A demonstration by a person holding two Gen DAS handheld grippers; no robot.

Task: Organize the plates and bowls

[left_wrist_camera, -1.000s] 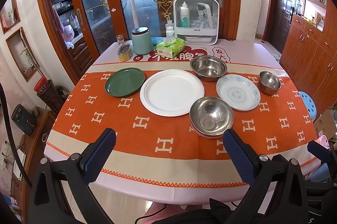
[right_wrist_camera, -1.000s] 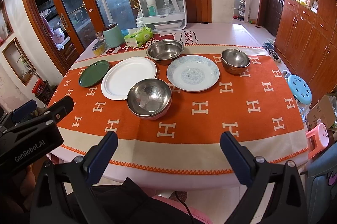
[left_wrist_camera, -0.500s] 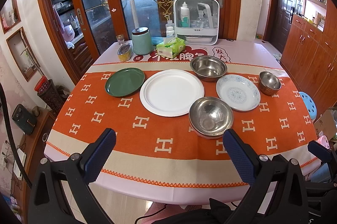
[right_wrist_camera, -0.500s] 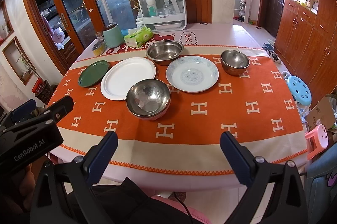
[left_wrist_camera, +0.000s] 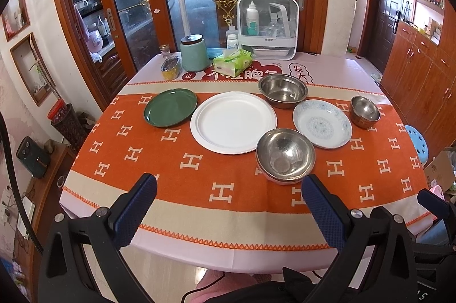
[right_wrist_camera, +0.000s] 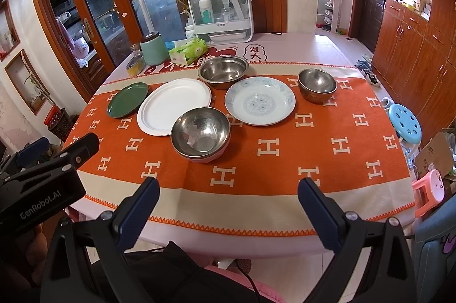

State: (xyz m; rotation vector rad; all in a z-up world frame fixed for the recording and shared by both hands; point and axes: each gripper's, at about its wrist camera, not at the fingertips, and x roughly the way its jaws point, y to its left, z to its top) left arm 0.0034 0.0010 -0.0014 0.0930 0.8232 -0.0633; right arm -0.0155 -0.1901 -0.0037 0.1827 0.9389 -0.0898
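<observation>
Left gripper (left_wrist_camera: 228, 196) and right gripper (right_wrist_camera: 228, 193) are hovering at the near table edge, jaws spread wide, gripping nothing; 3 plates, 3 steel bowls are sitting beyond.

The pink bowl (right_wrist_camera: 212, 157) is mostly hidden beneath the nearest steel bowl (right_wrist_camera: 201, 130). The red lettering (left_wrist_camera: 242, 73) is partly covered by the tissue pack (left_wrist_camera: 232, 62).

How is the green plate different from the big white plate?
The green plate is dark green, while the white plate is plain white. The green plate is clearly smaller than the white plate. The green plate sits further left; the white plate lies nearer the steel bowls. Both are round, empty, and lying flat on the orange cloth.
</observation>
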